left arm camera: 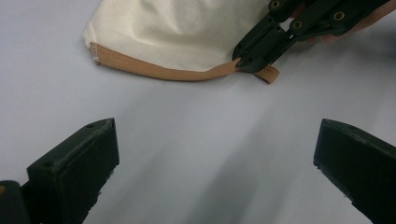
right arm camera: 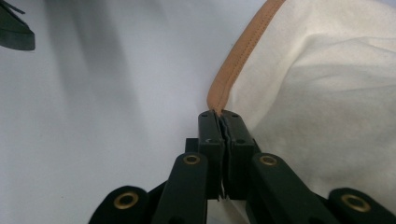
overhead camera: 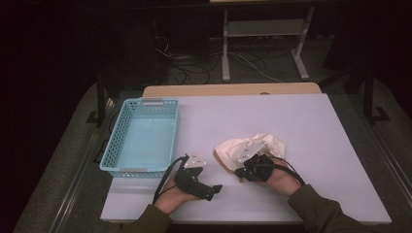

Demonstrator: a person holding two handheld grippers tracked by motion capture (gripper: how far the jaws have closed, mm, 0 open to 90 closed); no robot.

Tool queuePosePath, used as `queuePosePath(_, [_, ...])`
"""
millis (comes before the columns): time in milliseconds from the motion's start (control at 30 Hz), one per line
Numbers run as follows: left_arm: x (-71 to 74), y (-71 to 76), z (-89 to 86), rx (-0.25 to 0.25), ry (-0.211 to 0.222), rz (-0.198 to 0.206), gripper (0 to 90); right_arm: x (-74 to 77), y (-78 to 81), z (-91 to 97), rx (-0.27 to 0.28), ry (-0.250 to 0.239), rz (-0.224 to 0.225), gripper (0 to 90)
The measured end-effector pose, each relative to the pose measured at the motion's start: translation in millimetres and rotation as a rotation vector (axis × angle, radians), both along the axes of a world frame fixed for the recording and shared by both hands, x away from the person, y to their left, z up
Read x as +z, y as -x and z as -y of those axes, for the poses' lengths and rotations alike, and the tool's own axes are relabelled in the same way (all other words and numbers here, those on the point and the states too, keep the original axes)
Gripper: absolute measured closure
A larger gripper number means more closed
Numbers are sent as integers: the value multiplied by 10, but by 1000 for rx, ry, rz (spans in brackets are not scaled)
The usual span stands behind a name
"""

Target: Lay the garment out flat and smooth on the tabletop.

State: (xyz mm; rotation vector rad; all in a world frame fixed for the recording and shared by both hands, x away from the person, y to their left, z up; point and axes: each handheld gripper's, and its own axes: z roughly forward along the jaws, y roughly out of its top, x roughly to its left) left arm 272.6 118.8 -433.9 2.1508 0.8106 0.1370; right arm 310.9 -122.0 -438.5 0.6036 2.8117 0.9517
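Observation:
A crumpled cream cloth (overhead camera: 231,148) with a tan hem lies on the white table (overhead camera: 311,121), right of centre near the front. My right gripper (overhead camera: 239,172) is shut on that hem at the cloth's near edge. In the right gripper view the jaws (right arm camera: 219,116) are pressed together with the tan hem (right arm camera: 238,56) running out from between them. My left gripper (overhead camera: 213,190) is a little left of the cloth, low over the bare table. Its jaws (left arm camera: 215,154) stand wide apart with nothing between them, facing the cloth (left arm camera: 177,32) and the right gripper (left arm camera: 243,63).
A light blue plastic basket (overhead camera: 145,104) stands at the table's left side with nothing in it. Beyond the far edge are a wooden board, metal frame legs and cables on a dark floor. White table surface stretches right of and behind the cloth.

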Motion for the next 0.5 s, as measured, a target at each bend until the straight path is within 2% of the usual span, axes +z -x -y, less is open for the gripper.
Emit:
queuePosePath(200, [0, 4, 2, 5, 9, 0, 0, 23, -7, 19, -3, -22, -22, 874])
queuePosePath(500, [2, -1, -2, -4, 2, 3, 0, 133, -15, 91, -23, -101, -38, 874])
